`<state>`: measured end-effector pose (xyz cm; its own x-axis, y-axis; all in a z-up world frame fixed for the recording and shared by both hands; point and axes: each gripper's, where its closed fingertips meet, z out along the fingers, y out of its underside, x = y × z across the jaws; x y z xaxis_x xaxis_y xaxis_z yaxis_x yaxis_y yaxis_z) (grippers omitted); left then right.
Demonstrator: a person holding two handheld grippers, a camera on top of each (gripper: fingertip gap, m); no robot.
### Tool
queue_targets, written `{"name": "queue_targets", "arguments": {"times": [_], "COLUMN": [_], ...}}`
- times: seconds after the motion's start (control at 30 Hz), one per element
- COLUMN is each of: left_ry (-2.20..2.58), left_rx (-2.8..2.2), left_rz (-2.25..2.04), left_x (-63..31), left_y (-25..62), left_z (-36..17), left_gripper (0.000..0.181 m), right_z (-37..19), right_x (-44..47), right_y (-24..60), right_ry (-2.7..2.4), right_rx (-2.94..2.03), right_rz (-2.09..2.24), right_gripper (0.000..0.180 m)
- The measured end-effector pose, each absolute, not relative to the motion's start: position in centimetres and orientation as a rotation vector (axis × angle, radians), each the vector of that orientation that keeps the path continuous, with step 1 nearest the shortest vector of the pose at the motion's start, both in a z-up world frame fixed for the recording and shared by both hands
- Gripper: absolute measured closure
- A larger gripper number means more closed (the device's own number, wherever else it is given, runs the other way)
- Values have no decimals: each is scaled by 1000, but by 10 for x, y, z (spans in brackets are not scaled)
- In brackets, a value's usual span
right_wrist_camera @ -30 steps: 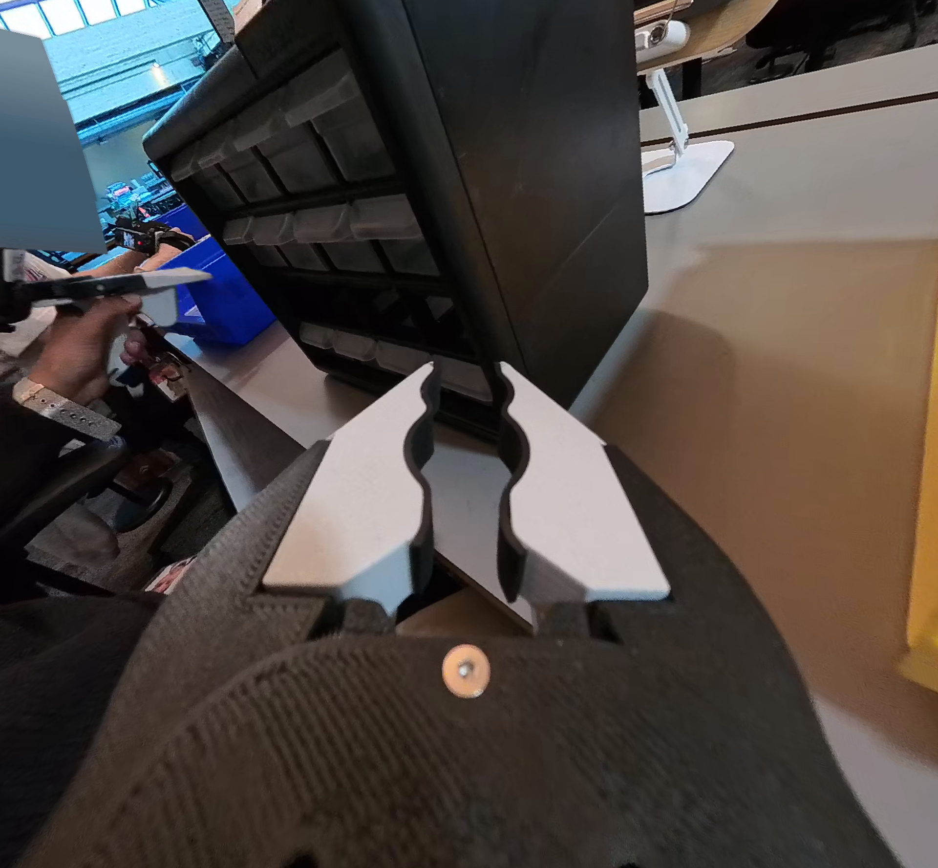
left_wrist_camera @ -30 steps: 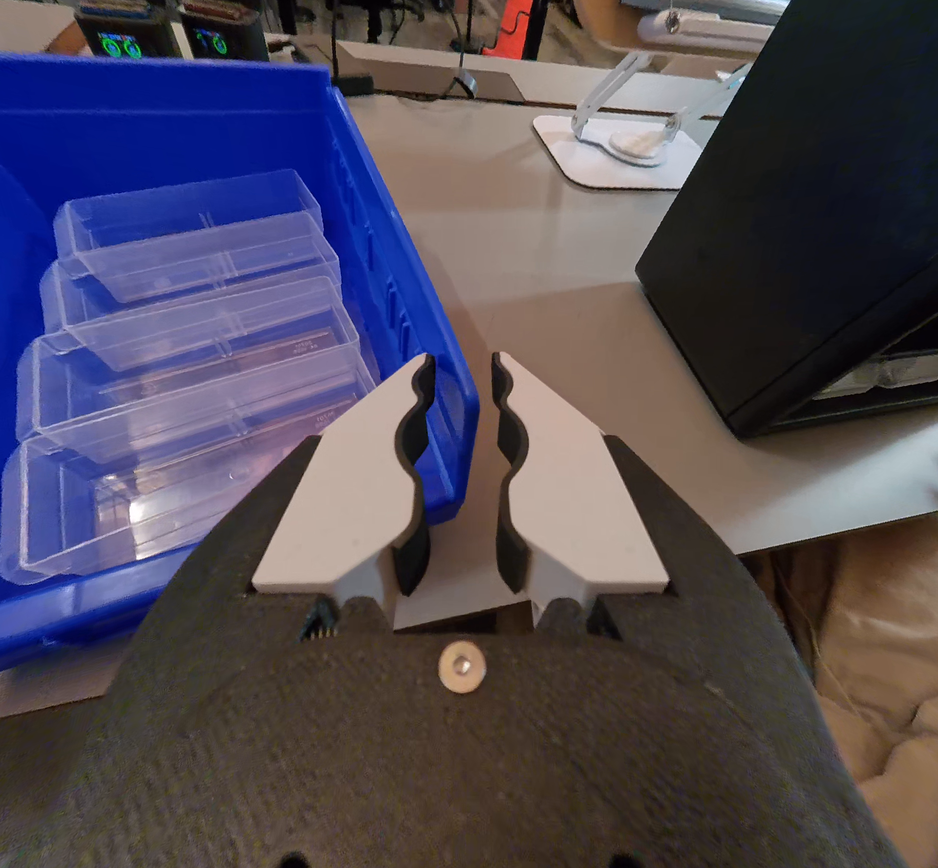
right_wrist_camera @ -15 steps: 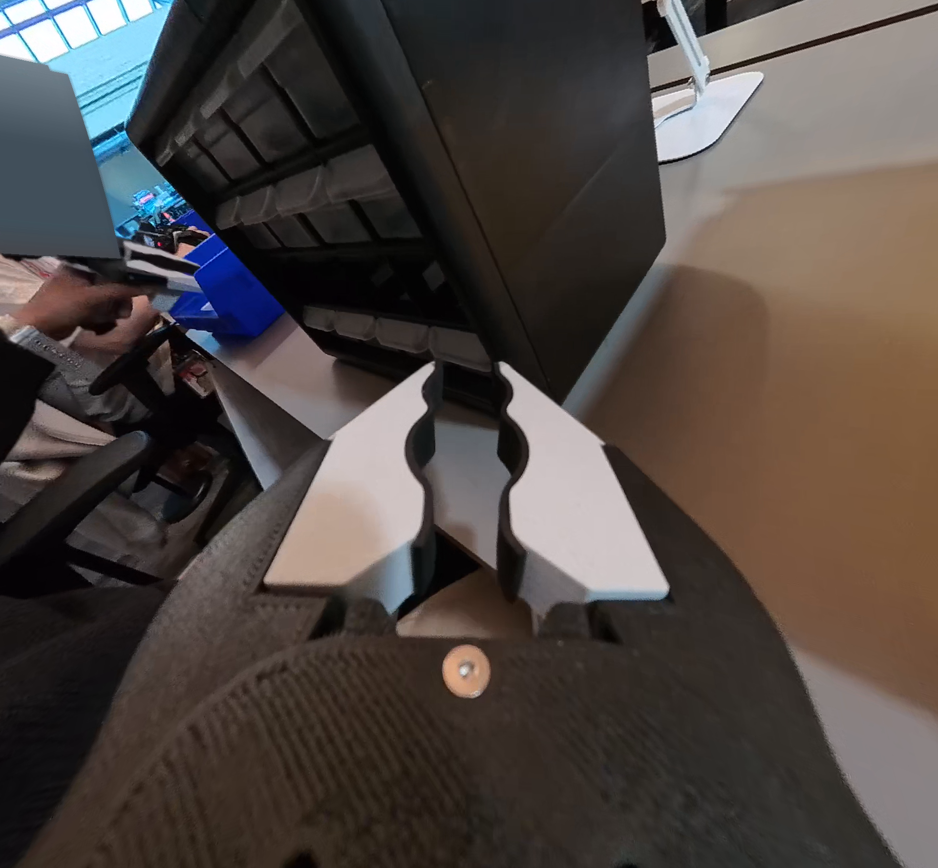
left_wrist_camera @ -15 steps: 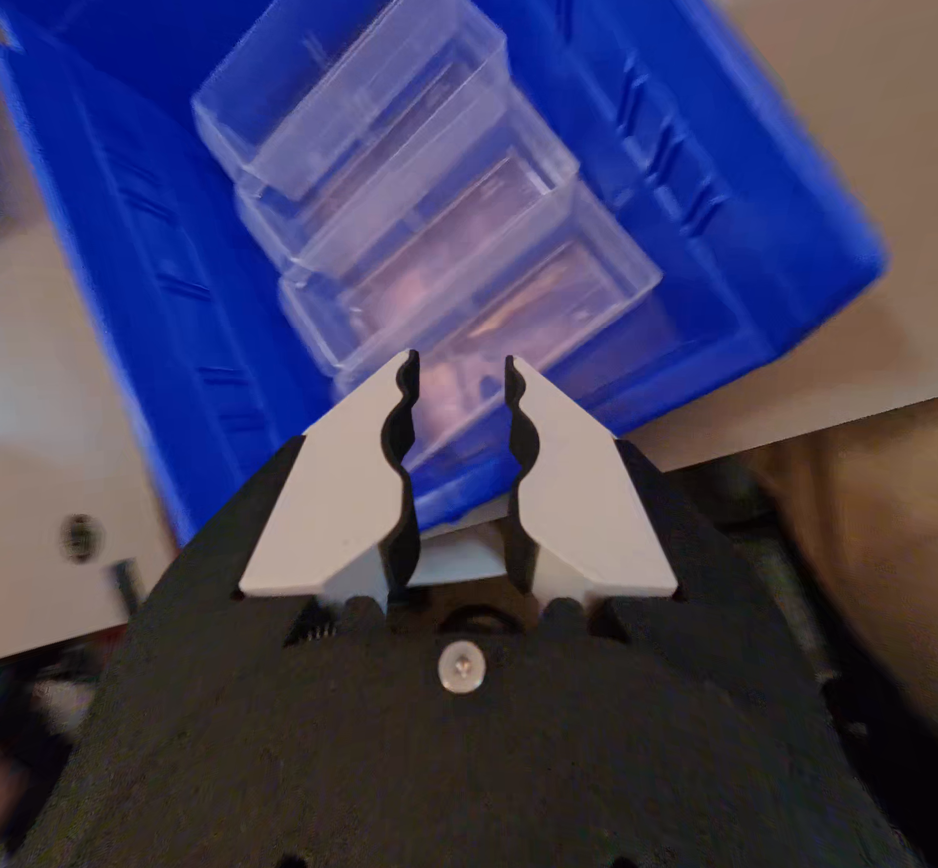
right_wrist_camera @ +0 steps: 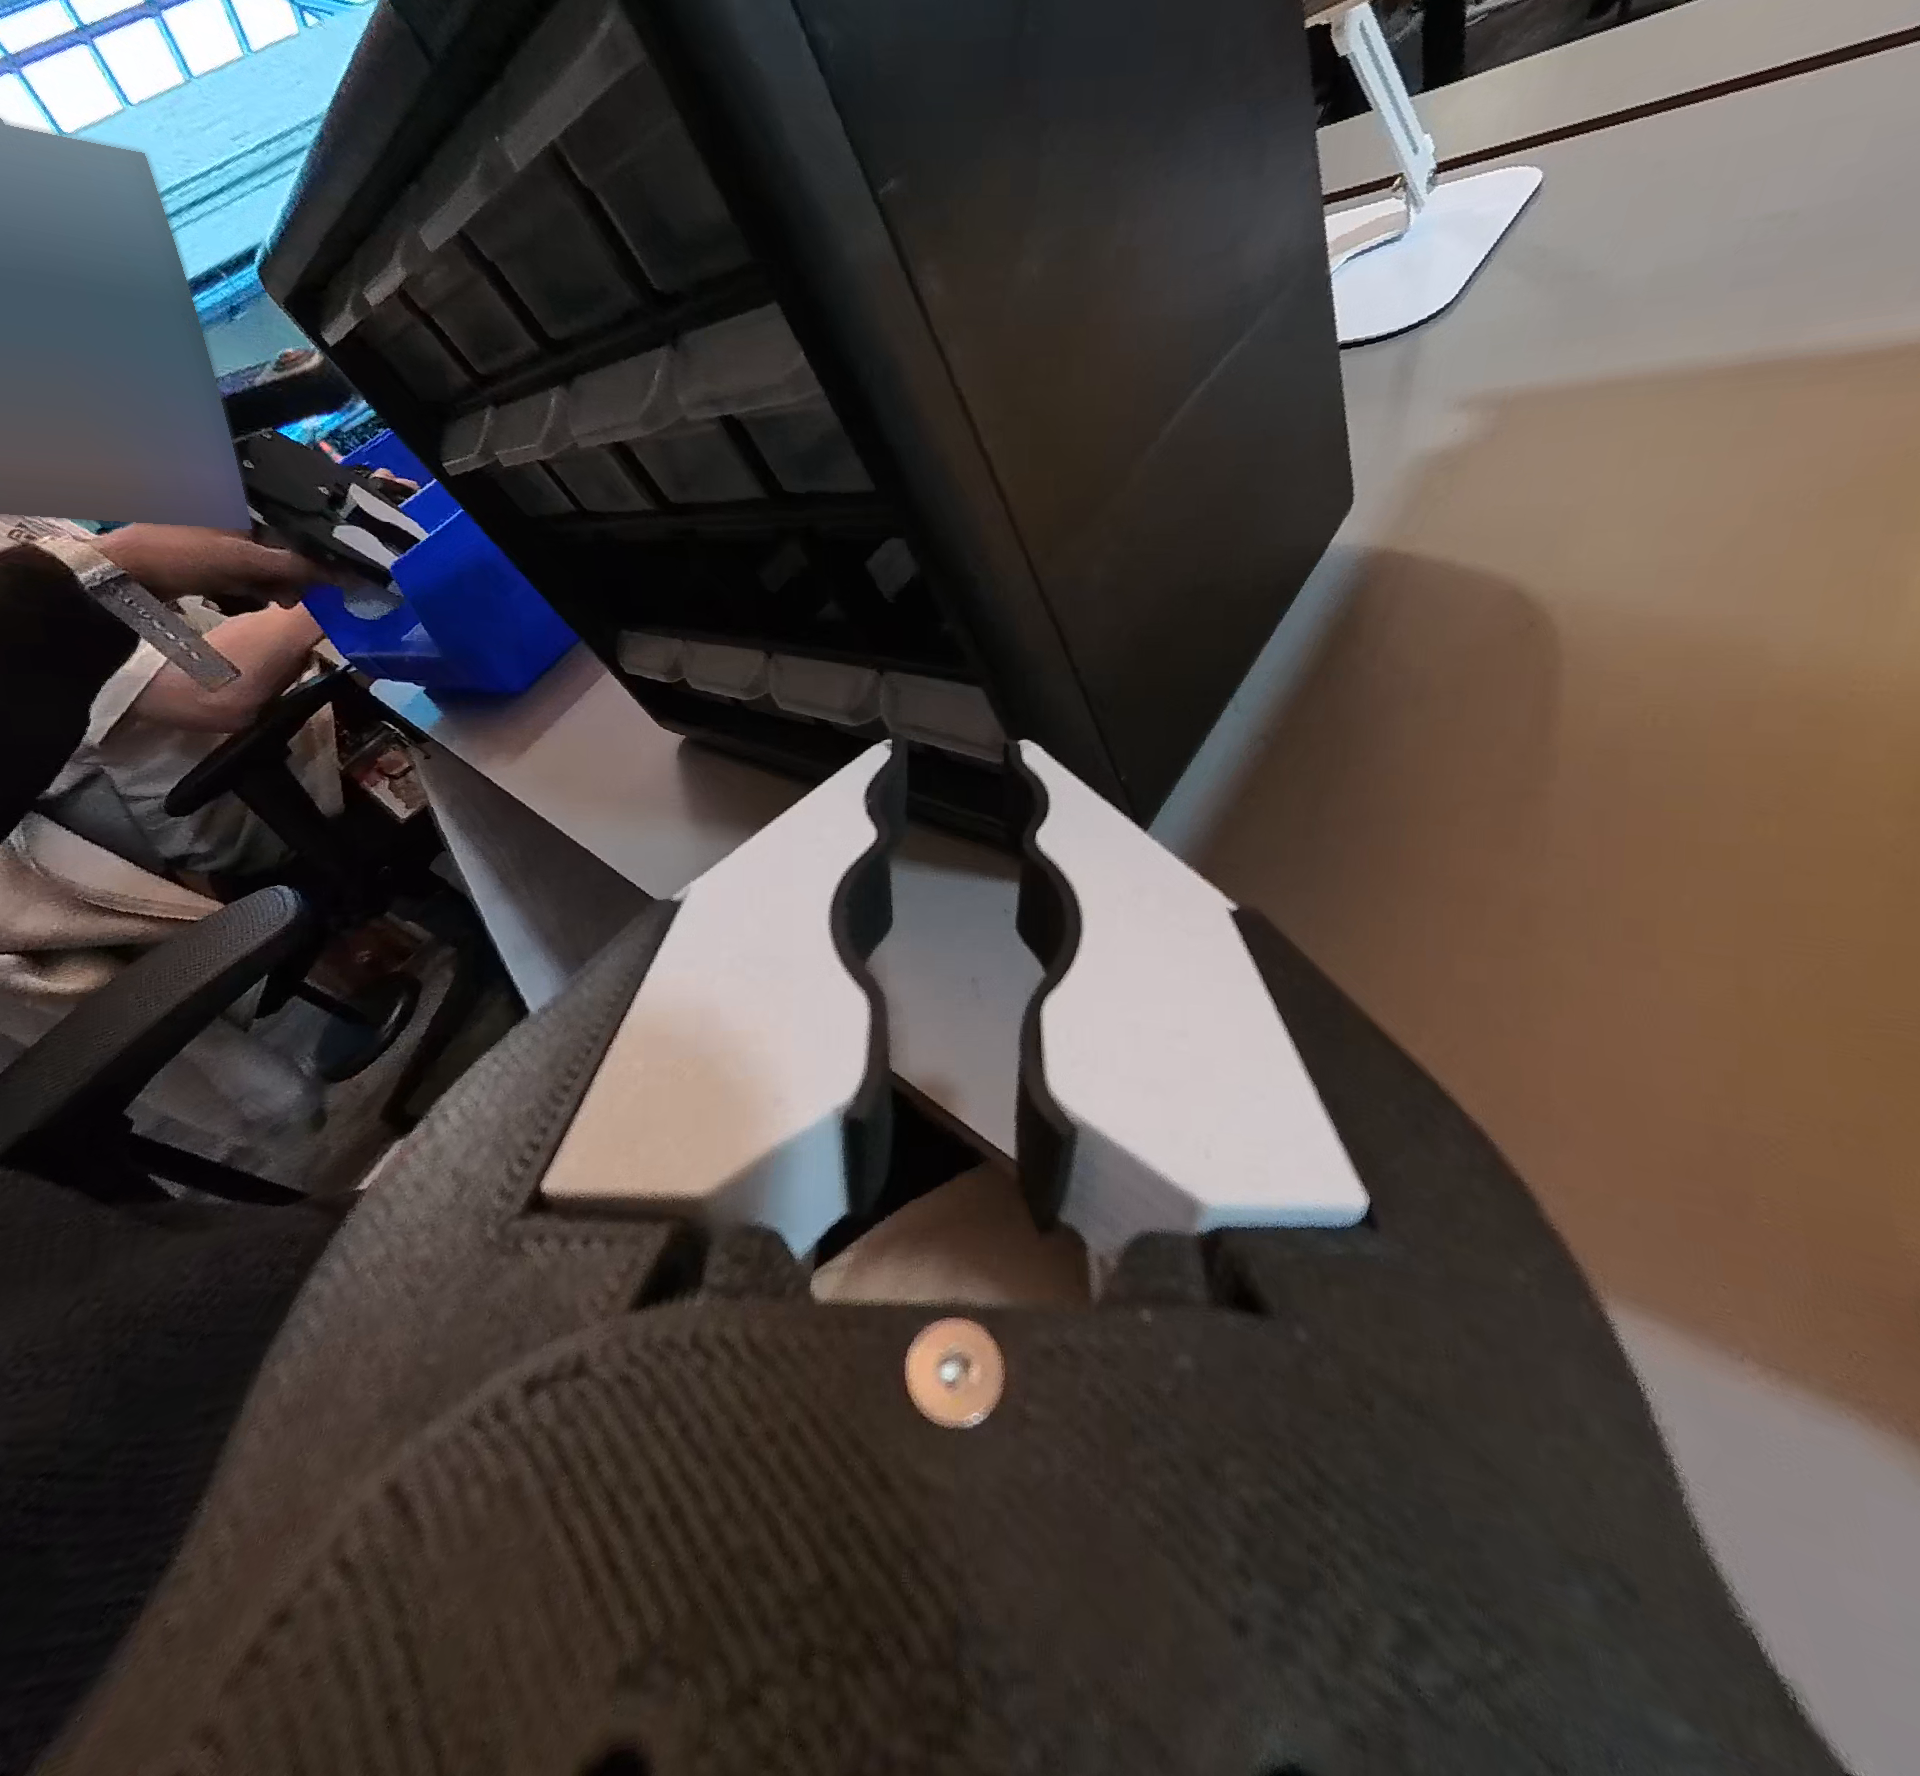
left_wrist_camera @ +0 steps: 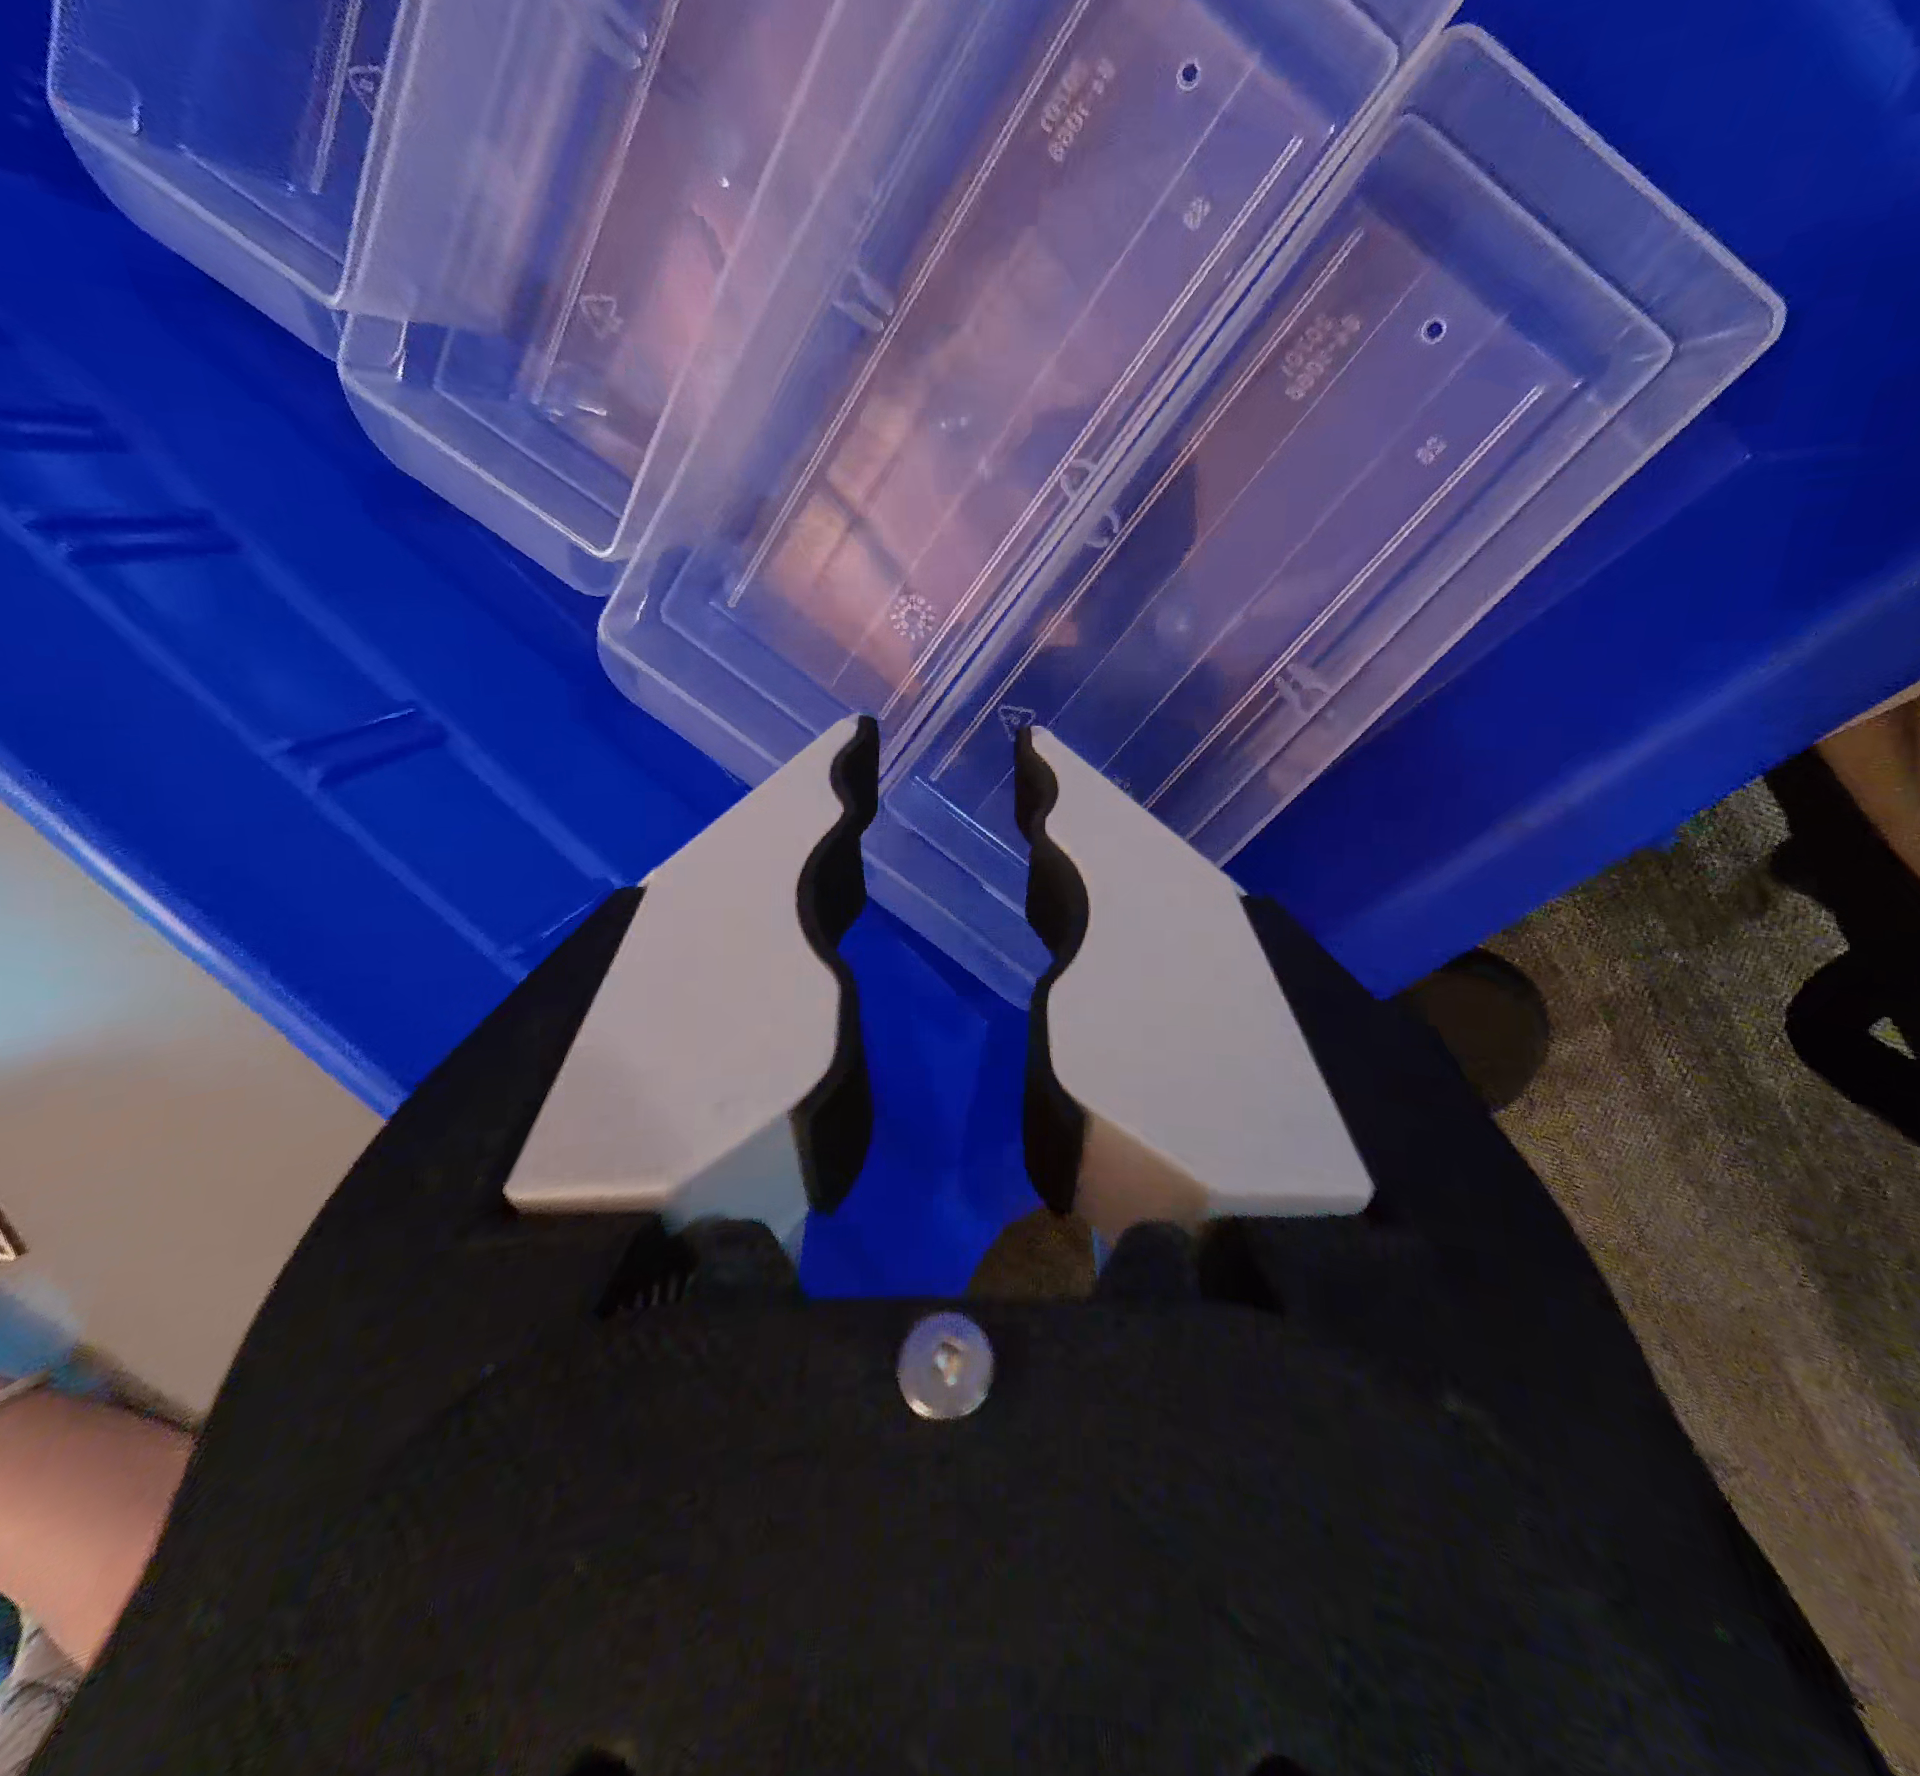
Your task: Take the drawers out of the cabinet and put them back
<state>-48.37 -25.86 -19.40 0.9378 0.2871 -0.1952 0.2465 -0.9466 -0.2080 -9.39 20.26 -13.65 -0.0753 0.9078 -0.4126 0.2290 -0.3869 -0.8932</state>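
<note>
Left view: clear drawers in bin; right view: cabinet.

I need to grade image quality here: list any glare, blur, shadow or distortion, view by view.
Left wrist view: pinkish reflections glare on the clear drawers in the blue bin; the bottom-left corner is smeared. Right wrist view: wide-angle bending tilts the black cabinet, which casts a soft shadow on the table; the skylight is bright, and a blur patch sits at left.
</note>
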Motion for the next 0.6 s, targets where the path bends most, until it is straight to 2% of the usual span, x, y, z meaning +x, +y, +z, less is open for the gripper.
{"name": "queue_targets", "arguments": {"times": [0.6], "left_ry": [-303], "left_rx": [-2871], "left_rz": [419], "left_x": [-474], "left_y": [-247], "left_z": [-180], "left_gripper": [162], "right_z": [-136], "right_x": [-95], "right_y": [202], "right_ry": [-1221], "right_rx": [-1632], "right_rz": [1548], "right_gripper": [163]}}
